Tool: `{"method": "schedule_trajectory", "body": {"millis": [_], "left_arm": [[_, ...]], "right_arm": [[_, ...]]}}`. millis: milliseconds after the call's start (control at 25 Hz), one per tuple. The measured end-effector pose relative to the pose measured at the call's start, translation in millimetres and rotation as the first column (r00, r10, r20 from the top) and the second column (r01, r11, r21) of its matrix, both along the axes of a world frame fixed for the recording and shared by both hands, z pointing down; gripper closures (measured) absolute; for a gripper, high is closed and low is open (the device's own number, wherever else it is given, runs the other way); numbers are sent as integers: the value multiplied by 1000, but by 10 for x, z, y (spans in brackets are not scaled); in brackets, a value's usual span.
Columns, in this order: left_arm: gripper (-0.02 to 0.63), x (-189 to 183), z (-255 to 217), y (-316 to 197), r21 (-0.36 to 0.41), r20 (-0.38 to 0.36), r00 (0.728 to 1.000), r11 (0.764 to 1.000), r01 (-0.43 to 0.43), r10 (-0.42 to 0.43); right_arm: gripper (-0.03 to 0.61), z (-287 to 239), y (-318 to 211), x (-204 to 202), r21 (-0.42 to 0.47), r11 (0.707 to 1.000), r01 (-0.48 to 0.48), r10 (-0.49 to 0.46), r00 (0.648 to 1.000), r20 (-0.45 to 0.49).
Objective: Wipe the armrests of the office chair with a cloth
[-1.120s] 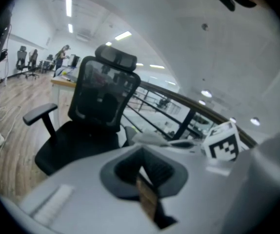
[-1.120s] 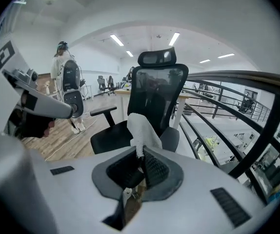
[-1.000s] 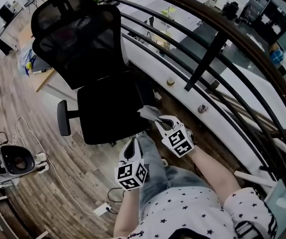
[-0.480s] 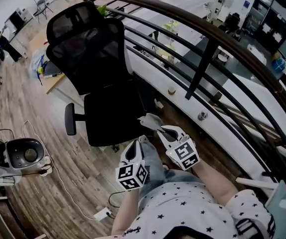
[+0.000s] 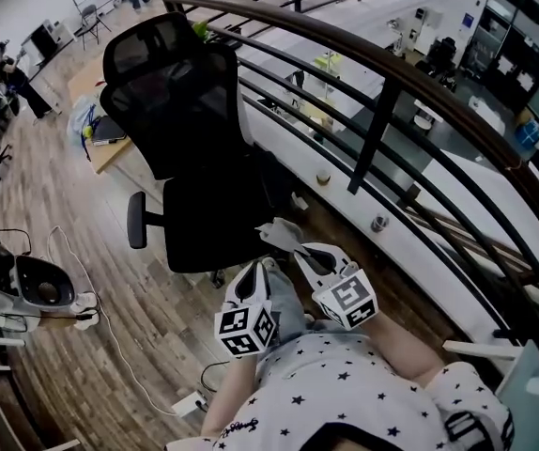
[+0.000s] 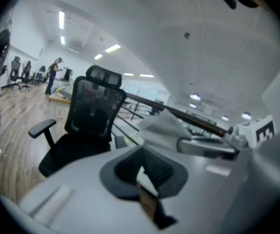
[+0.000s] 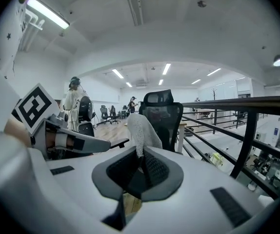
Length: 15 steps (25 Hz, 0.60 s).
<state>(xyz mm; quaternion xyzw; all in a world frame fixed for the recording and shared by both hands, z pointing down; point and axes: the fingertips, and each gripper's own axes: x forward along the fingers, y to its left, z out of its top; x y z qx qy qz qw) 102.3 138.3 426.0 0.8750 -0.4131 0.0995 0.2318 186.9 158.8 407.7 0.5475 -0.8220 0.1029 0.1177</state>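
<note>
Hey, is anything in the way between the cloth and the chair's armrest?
Nothing visible is. The right gripper has its jaws shut on the cloth, held up just short of the chair. In the right gripper view the armrest shows just left of the cloth with nothing in front of it.

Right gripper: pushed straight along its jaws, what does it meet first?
The office chair, dead ahead; the cloth clamped in the right gripper would touch it first. Nothing shows between, though depth is unclear.
</note>
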Motion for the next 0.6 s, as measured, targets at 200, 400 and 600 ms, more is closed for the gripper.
{"method": "schedule_trajectory", "body": {"millis": [200, 400, 600], "left_arm": [[606, -8, -24, 92, 11, -3, 1000, 1000, -4, 4], [606, -60, -86, 129, 23, -13, 1000, 1000, 4, -4], [607, -113, -109, 99, 29, -21, 1000, 1000, 13, -12]], "right_arm": [[551, -82, 142, -58, 23, 1000, 16, -17, 1000, 4], [551, -136, 212, -109, 41, 999, 18, -18, 1000, 9], [551, -157, 220, -150, 40, 999, 20, -21, 1000, 21]]}}
